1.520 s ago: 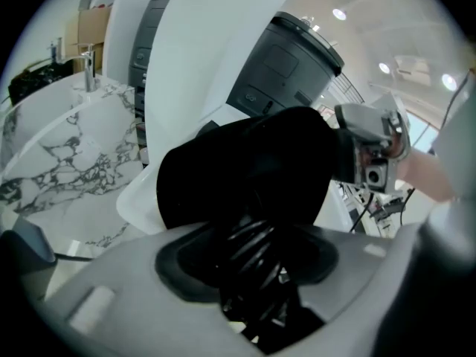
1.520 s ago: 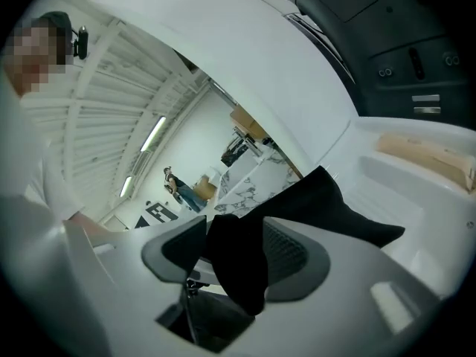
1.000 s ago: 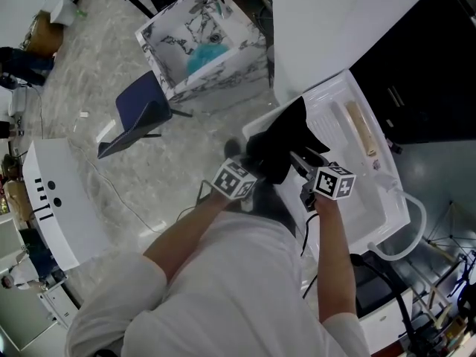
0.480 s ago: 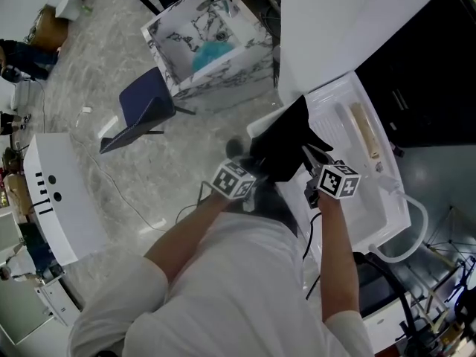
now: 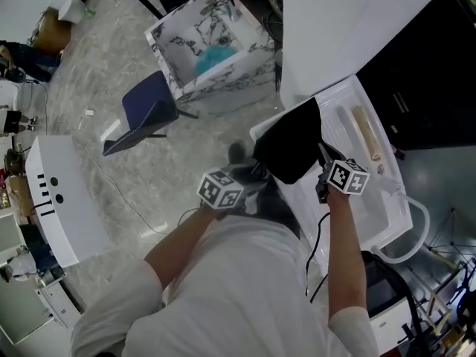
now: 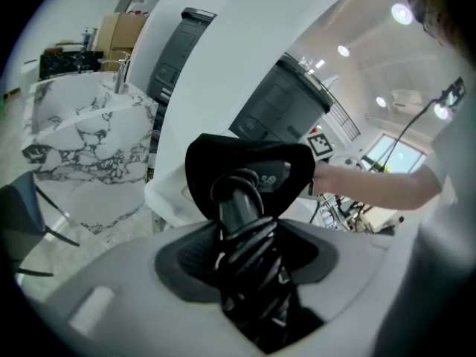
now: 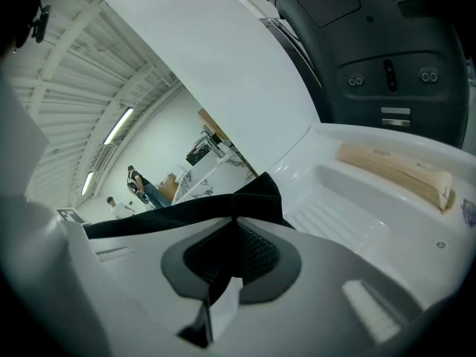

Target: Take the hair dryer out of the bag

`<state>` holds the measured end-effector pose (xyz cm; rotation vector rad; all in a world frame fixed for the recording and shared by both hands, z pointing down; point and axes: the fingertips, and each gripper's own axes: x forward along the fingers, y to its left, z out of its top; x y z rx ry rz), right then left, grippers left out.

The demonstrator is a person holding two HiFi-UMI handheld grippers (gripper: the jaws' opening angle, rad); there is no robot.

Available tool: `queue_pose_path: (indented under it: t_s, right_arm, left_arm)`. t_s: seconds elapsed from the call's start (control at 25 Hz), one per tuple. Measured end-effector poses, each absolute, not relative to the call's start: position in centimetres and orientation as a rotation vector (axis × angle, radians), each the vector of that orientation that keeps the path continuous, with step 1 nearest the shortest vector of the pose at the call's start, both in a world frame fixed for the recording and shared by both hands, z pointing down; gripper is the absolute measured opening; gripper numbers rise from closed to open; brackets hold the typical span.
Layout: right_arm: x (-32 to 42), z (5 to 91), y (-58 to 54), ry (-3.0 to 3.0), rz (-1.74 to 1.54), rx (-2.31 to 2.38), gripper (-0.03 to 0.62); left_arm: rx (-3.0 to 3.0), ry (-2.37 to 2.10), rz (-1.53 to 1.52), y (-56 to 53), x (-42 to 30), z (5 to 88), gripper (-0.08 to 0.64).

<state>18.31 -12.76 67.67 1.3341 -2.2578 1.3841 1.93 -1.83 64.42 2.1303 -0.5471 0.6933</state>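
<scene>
A black cloth bag [image 5: 291,149] hangs over the near edge of the white tray table [image 5: 375,199]. In the left gripper view the bag [image 6: 223,153] still covers the head of the dark hair dryer [image 6: 236,199]. The dryer's handle, with its cord wound round it, sticks out toward me. My left gripper [image 6: 249,238] is shut round that handle and cord. It shows at the bag's left side in the head view [image 5: 253,182]. My right gripper [image 5: 323,161] pinches the bag's black edge [image 7: 223,208]; its jaws [image 7: 229,257] are shut on the fabric.
A beige wooden piece [image 5: 364,132] lies in the tray's far groove. A black machine [image 7: 372,50] stands behind the tray. On the floor are a marble-patterned box [image 5: 167,36], a blue chair [image 5: 145,110] and a white unit [image 5: 56,199].
My right gripper has closed on the bag's edge. My left gripper has drawn back toward me and slightly up, and the bag has shifted to the right over the tray.
</scene>
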Motion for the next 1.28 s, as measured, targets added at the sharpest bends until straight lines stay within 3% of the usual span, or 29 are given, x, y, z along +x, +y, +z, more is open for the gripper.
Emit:
queue_pose_path:
  t_s: [0.72, 1.0, 1.28]
  right_arm:
    - [18.6, 69.8, -13.4, -2.011, 1.365, 1.435, 0.027]
    - [17.8, 68.7, -11.6, -1.930, 1.320, 1.450, 0.179]
    - [19.8, 65.0, -8.4, -1.827, 1.317, 1.656, 0.201]
  left_arm:
    - [2.148, -0.429, 0.518, -1.3, -2.6, 59.5, 0.221]
    - [2.173, -0.403, 0.501, -3.3, -4.3, 59.1, 0.221]
    - [2.215, -0.341, 0.484, -5.5, -5.2, 57.7, 0.221]
